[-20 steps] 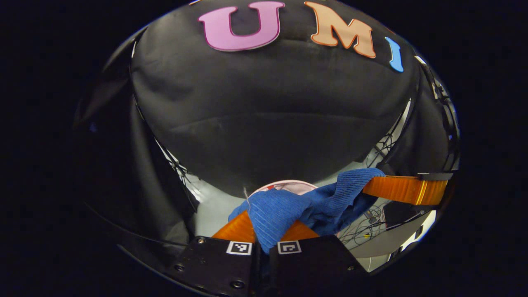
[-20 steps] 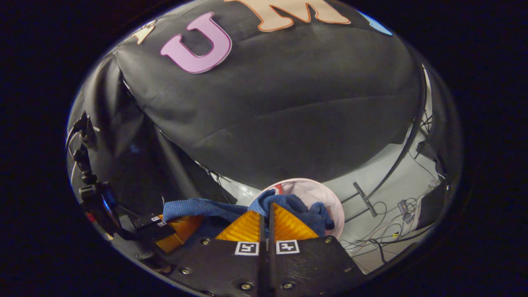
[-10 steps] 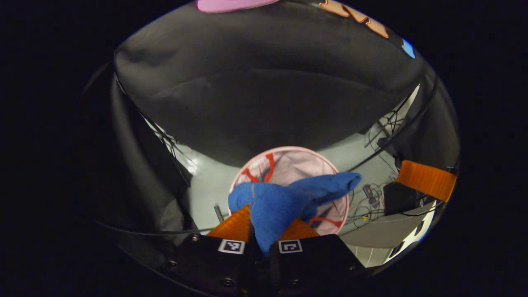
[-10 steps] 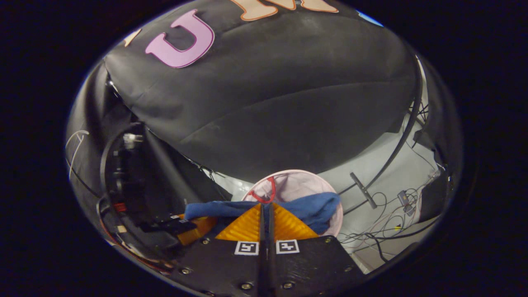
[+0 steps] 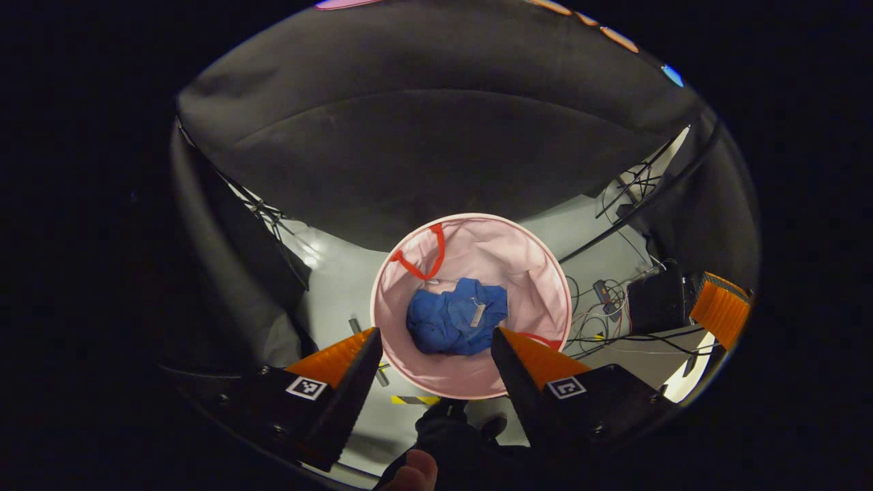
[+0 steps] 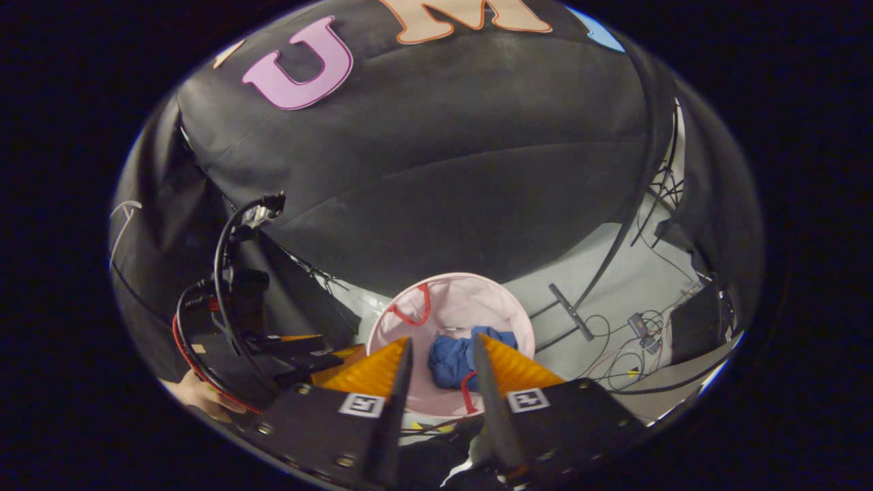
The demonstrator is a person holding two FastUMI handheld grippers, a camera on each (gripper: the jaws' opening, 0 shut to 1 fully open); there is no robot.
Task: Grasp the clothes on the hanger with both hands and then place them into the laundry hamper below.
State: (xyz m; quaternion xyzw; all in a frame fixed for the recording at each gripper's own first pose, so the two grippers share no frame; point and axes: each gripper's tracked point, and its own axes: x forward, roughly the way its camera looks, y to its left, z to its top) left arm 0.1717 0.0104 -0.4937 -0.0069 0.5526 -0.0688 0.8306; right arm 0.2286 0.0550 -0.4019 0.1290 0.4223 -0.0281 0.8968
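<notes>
The blue garment (image 5: 455, 324) lies crumpled in the bottom of the pink hamper (image 5: 545, 273), a little toward the 6 o'clock side of the round floor, with a small pale tag on its top; the tag is too small to read. In the right gripper view the same garment (image 6: 464, 356) sits low in the hamper (image 6: 508, 307), partly behind the finger tips. Two red strap handles hang inside the rim: one at about 11 o'clock (image 5: 419, 256) and one at about 4 o'clock, mostly hidden by a finger.

The left gripper (image 5: 436, 358) hangs above the hamper with its jaws spread wide and nothing between them; the orange fingers (image 5: 334, 358) frame the garment from either side without touching it. The right gripper (image 6: 440, 365) is also apart from the cloth, its jaws parted by a narrower gap and holding nothing. In the left gripper view an orange finger of the other gripper (image 5: 719, 314) shows at 3 o'clock, well away from the hamper. In the right gripper view the other gripper's black body with looped cables (image 6: 232, 300) stands at 9 o'clock, a hand (image 6: 198, 395) beneath it.

The hamper stands on a pale grey floor (image 5: 334, 300). A black box (image 5: 655, 300) and loose wires (image 5: 600, 320) lie at 3 o'clock from it, and a strip of yellow-and-black tape (image 5: 412, 399) at 6 o'clock. A dark bar (image 6: 569, 312) lies on the floor at 2 o'clock in the right gripper view. Square black-and-white markers (image 5: 305, 387) sit on the finger bases; they carry no readable writing.
</notes>
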